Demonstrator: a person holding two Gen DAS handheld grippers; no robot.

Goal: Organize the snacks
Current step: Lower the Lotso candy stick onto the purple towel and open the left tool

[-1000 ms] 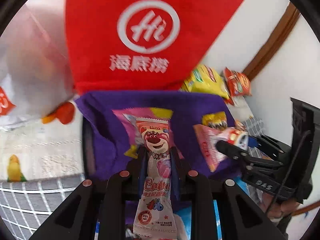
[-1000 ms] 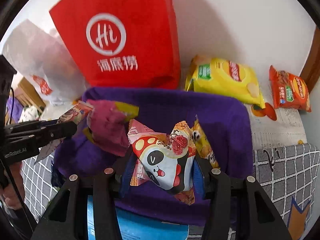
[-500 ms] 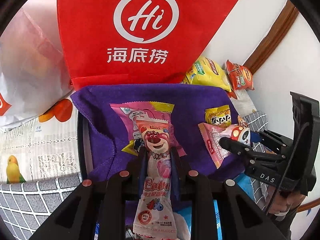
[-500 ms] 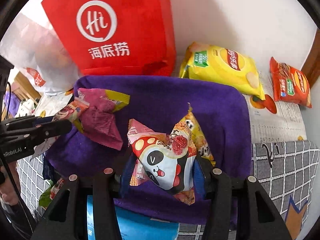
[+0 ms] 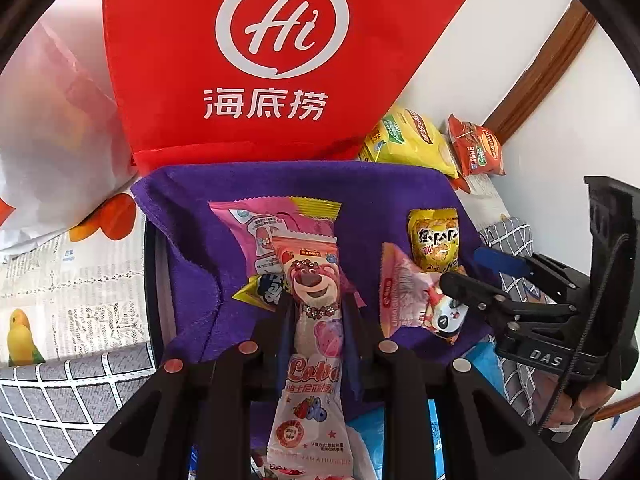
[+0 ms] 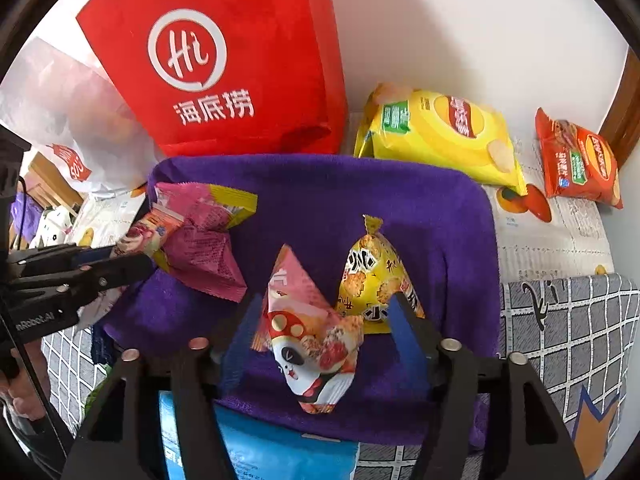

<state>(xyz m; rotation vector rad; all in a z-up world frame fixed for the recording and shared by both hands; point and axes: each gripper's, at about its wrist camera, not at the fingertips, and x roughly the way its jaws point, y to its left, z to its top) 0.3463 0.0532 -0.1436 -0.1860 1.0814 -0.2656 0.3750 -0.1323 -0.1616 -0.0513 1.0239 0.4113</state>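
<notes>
My left gripper (image 5: 316,300) is shut on a long pink bear-print snack packet (image 5: 314,280), held over the left part of a purple cloth (image 5: 320,188). A pink packet (image 5: 264,224) lies on the cloth beneath it. My right gripper (image 6: 322,308) is opening. The panda-print packet (image 6: 312,344) sits on the purple cloth (image 6: 360,200) between its blue pads (image 6: 400,320), which stand clear of it. A small yellow packet (image 6: 372,276) leans just behind the panda packet. The left gripper's fingers (image 6: 132,264) show at the left edge of the right wrist view.
A red tote bag (image 5: 260,60) stands against the wall behind the cloth, with a white plastic bag (image 5: 48,140) to its left. A yellow chips bag (image 6: 440,132) and an orange-red snack bag (image 6: 576,160) lie at the back right. A blue package (image 6: 260,448) pokes out under the cloth's front edge.
The right jaws have spread apart and the panda packet has slipped out of their grip onto the cloth. The left gripper still clamps the bear packet in about the same place.
</notes>
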